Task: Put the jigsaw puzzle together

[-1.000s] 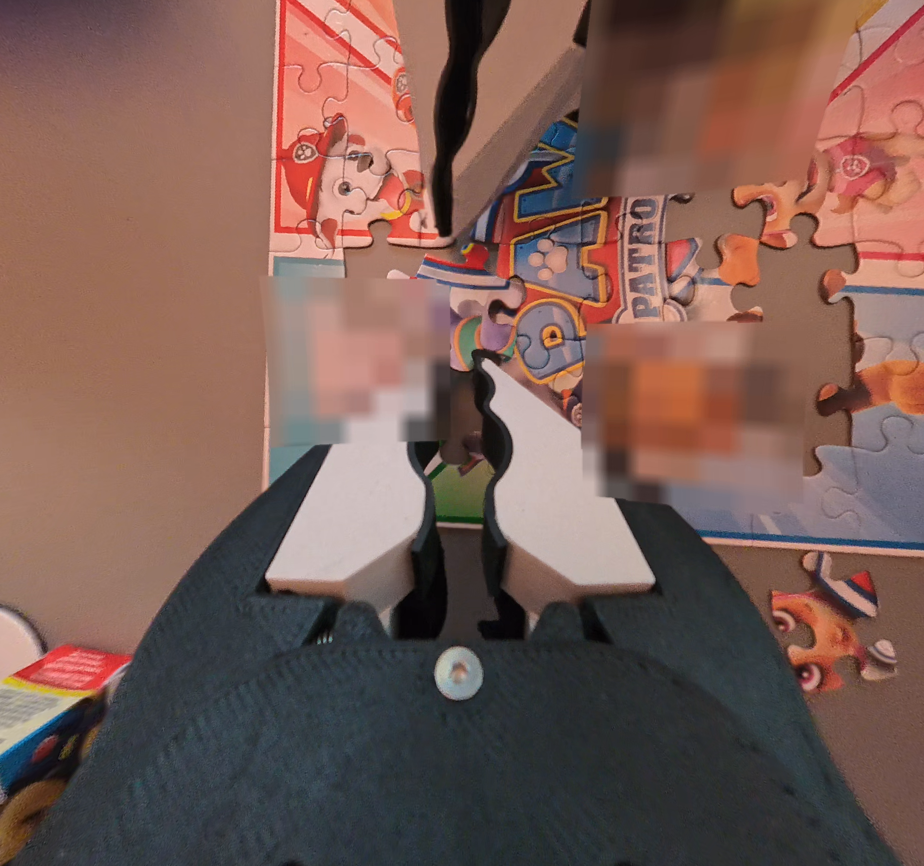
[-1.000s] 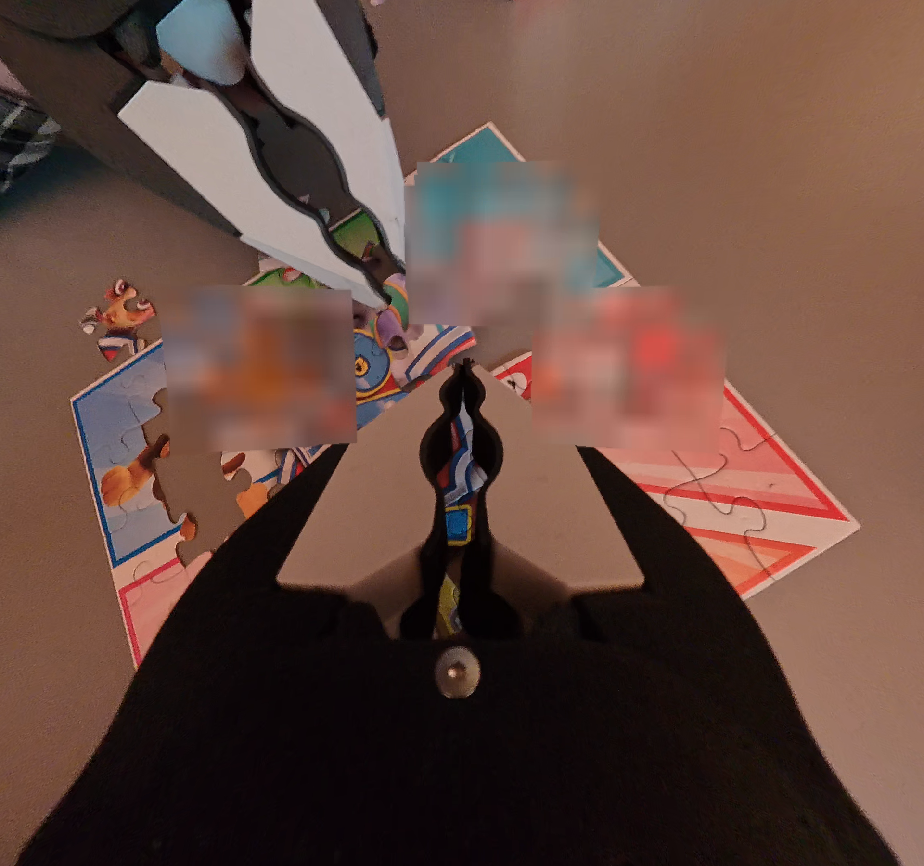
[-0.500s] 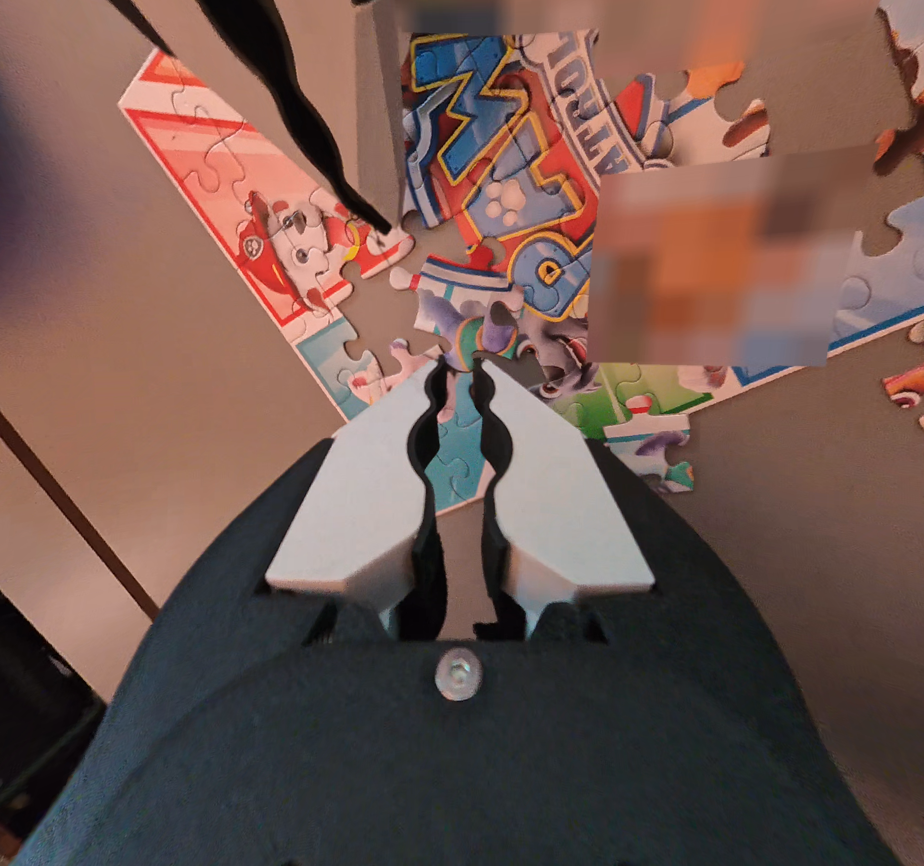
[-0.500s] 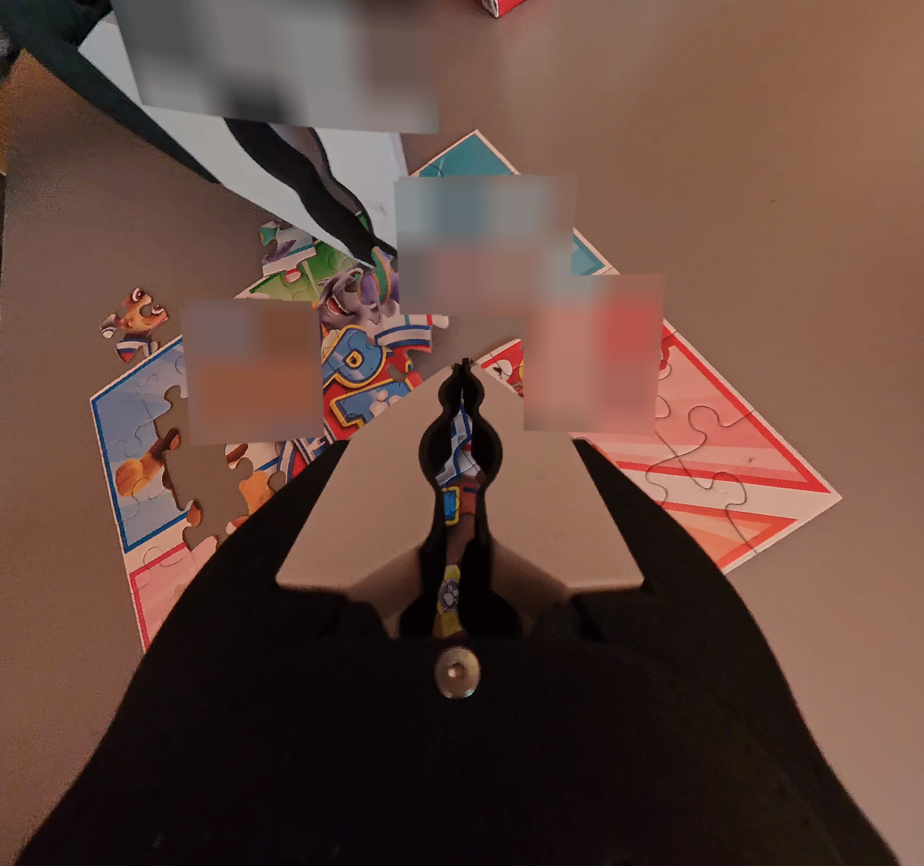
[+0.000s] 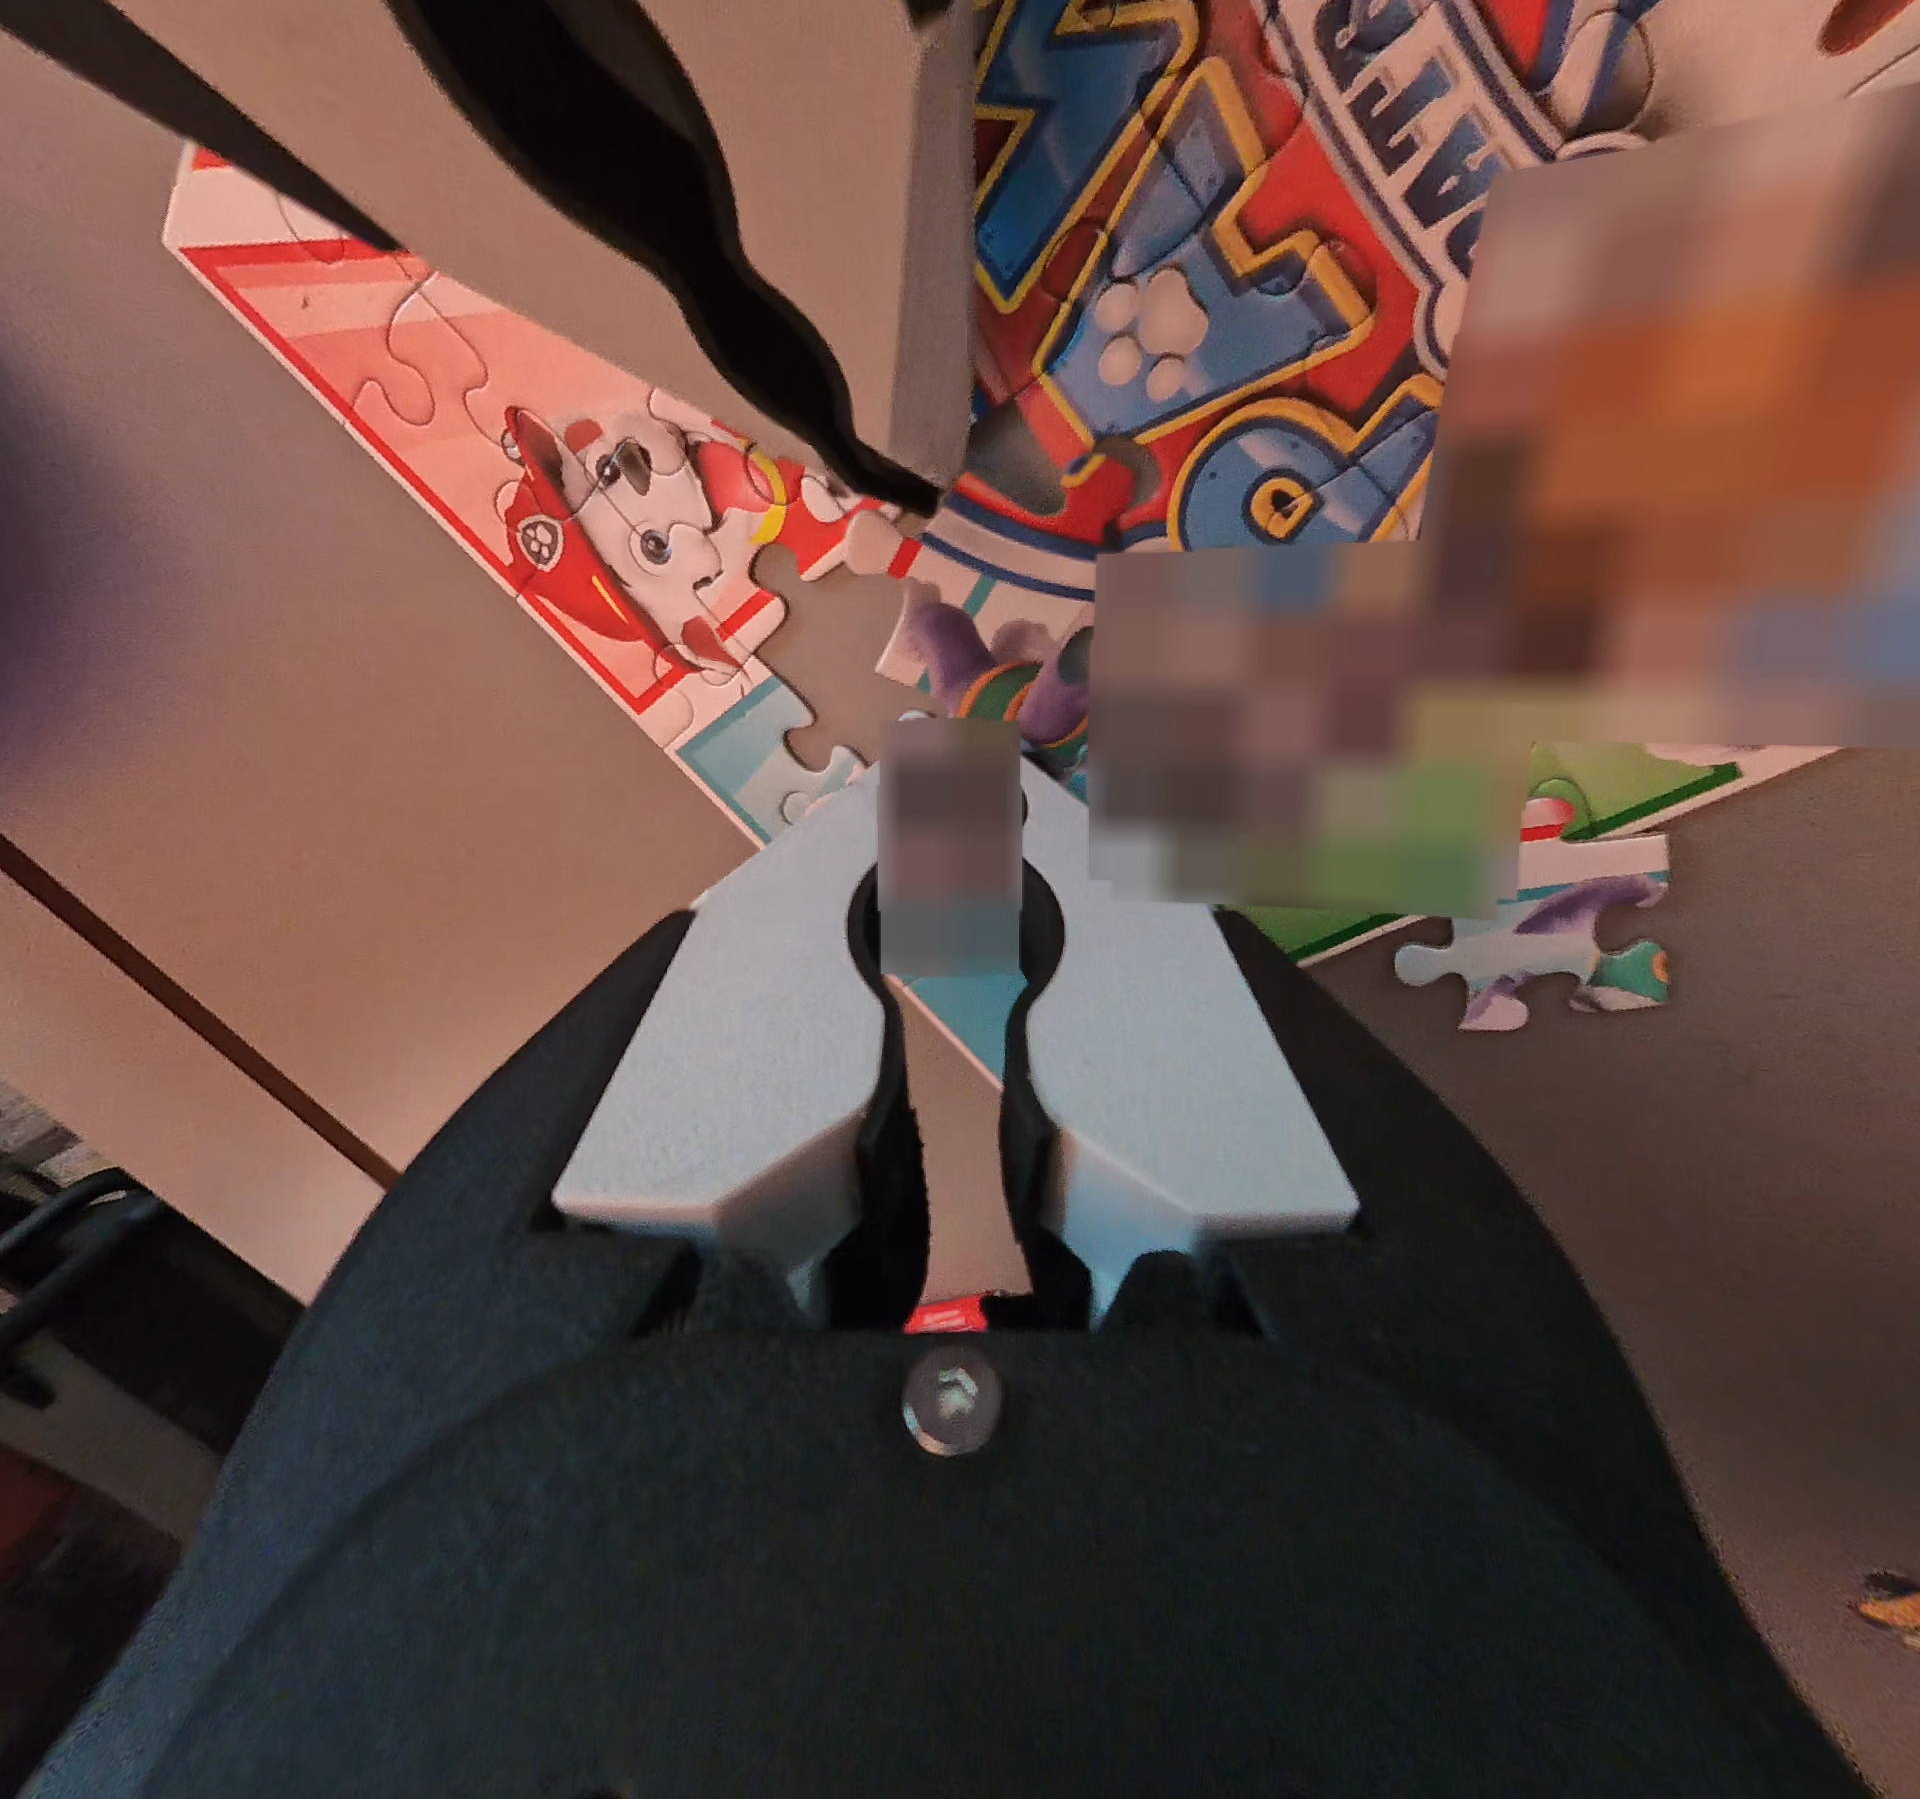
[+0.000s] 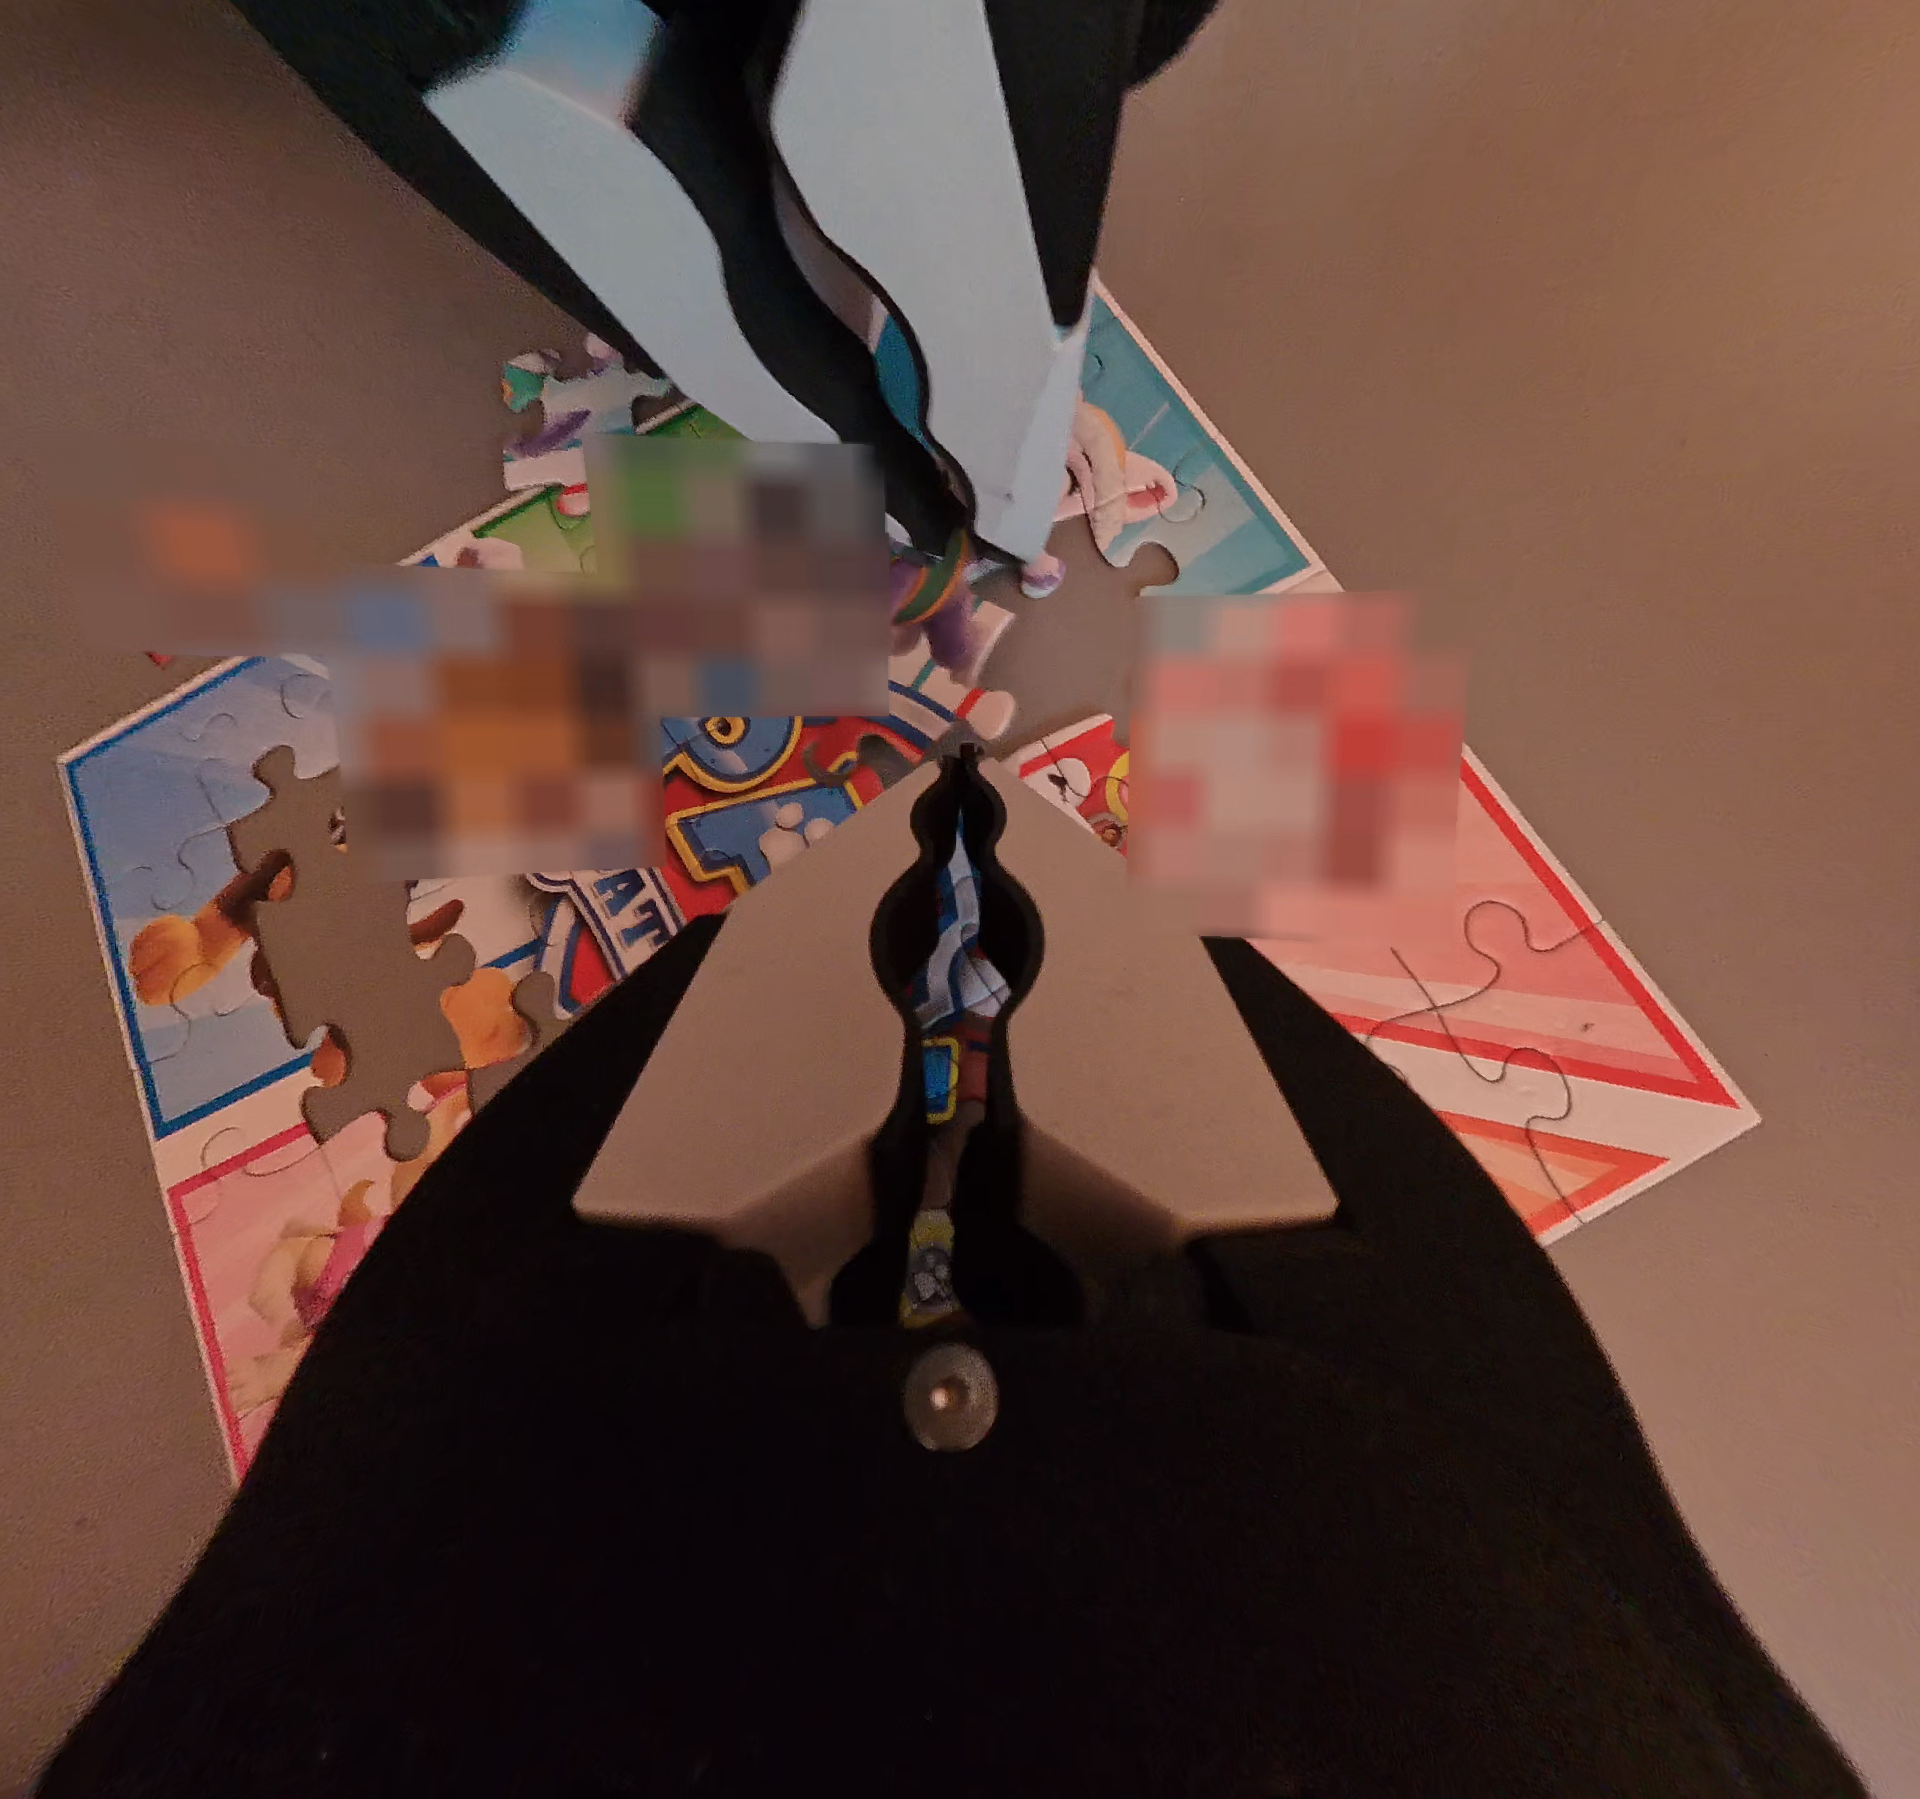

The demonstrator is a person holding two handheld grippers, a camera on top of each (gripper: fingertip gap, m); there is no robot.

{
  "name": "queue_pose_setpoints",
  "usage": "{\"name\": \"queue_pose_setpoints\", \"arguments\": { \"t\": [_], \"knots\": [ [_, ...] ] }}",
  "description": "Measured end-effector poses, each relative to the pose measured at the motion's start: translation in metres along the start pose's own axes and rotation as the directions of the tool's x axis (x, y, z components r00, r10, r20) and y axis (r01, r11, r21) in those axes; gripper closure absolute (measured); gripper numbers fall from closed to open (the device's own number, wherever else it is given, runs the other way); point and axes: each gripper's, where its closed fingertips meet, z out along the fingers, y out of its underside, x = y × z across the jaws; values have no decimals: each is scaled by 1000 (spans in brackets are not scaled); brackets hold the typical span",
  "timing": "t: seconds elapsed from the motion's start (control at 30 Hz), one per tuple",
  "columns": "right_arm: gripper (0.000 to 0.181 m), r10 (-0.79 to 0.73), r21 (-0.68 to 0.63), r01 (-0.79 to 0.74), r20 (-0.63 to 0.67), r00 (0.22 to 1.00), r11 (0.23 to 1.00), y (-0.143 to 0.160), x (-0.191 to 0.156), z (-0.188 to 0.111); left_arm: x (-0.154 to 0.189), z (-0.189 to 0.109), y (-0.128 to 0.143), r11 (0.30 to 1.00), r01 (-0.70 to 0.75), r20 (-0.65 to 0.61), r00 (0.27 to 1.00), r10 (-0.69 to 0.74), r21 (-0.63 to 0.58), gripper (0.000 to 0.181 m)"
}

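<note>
A partly assembled cardboard jigsaw puzzle (image 6: 1496,1053) with a cartoon picture lies flat on a plain brown tabletop (image 6: 1558,243). Its right part, a pink and red striped block, is joined up, and so is the red, blue and yellow emblem in the middle (image 5: 1174,295). A long irregular gap (image 6: 343,1001) is open in the blue section at the left, and a smaller gap (image 6: 1070,648) sits near the centre, between the teal corner block (image 6: 1205,492) and the red one.

The right gripper (image 6: 964,762), grey-fingered with a black body, points down at the edge of that central gap; its jaws are almost together, with only a thin slit between the tips. Colours of the puzzle show through the slit, and I cannot tell whether a piece is pinched there or whether it is only the picture underneath.

The left gripper (image 5: 951,793) has pale grey fingers and reaches in from the far side, its tips just beside the same gap and close to the right gripper's tips. Its jaws are slightly apart, and a mosaic patch covers the tip area in its own view, so anything held there is hidden.

One loose purple and white piece (image 5: 1538,939) lies on the table just outside the green edge of the puzzle.
</note>
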Motion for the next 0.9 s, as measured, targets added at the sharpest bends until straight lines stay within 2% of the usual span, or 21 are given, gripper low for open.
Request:
{"name": "queue_pose_setpoints", "arguments": {
  "t": [0.23, 0.4, 0.53, 0.7, 0.9],
  "knots": [
    [181, -45, -41, 47, 47, 998, 998, 6, -13, 5, -4, 1, 1, 997, -56, -5, 998, 56, -59, 175],
    [181, -51, 19, 50, 80, 995, 999, -3, -18, -4, 0, 0, -4, 995, -71, -12, 997, 70, -66, 175],
    [181, -37, 16, 36, 118, 992, 999, -1, -22, -2, 0, 1, -4, 996, -52, -34, 998, 50, -77, 176],
    [181, -18, 60, 10, 126, 992, 998, -5, -19, -16, 0, 2, -7, 997, -4, -68, 998, -1, -76, 176],
    [181, -40, 40, 36, 116, 992, 999, -5, -22, -3, 3, 3, -5, 994, 31, -89, 995, -40, -103, 176]
  ]
}}
